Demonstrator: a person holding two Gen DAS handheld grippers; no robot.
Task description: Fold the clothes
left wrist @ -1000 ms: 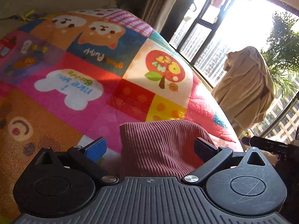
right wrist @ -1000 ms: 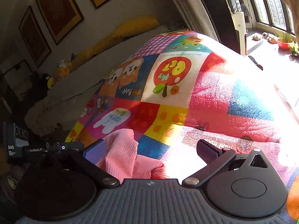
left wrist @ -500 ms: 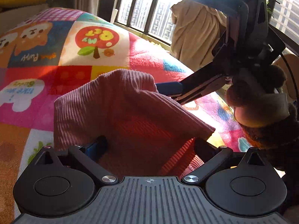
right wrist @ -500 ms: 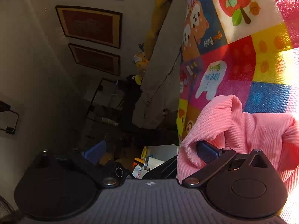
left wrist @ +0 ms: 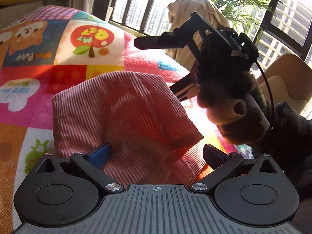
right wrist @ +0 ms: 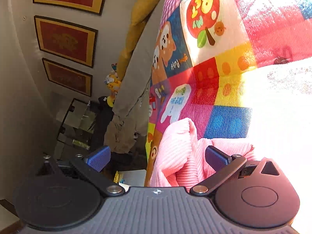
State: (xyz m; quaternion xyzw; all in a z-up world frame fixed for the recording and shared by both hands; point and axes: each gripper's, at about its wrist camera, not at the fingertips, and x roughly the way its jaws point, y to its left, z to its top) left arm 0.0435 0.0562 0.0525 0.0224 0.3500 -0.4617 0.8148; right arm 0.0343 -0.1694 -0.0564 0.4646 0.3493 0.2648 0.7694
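Pink ribbed knit garment [left wrist: 124, 113] on the patchwork blanket [left wrist: 58, 44] seems soft, light and floppy, best pinched at an edge; left tongs [left wrist: 156, 156] and right tongs [right wrist: 158, 156] both gape wide, gripping nothing.

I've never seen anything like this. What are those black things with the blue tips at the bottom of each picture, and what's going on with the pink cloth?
There is no robot here: a person holds a hand-held two-finger gripper in each hand, and each gripper carries a wide-angle camera looking out along its fingers. One picture is from the left gripper, the other from the right gripper, tilted sideways. The blue tips are the finger pads. In the left view you also see the right gripper from outside, with the gloved hand holding it. A pink ribbed garment lies bunched on a colourful cartoon blanket. Both grippers stand open around the cloth; neither pinches it. Beyond are windows and a beige cloth draped by them.
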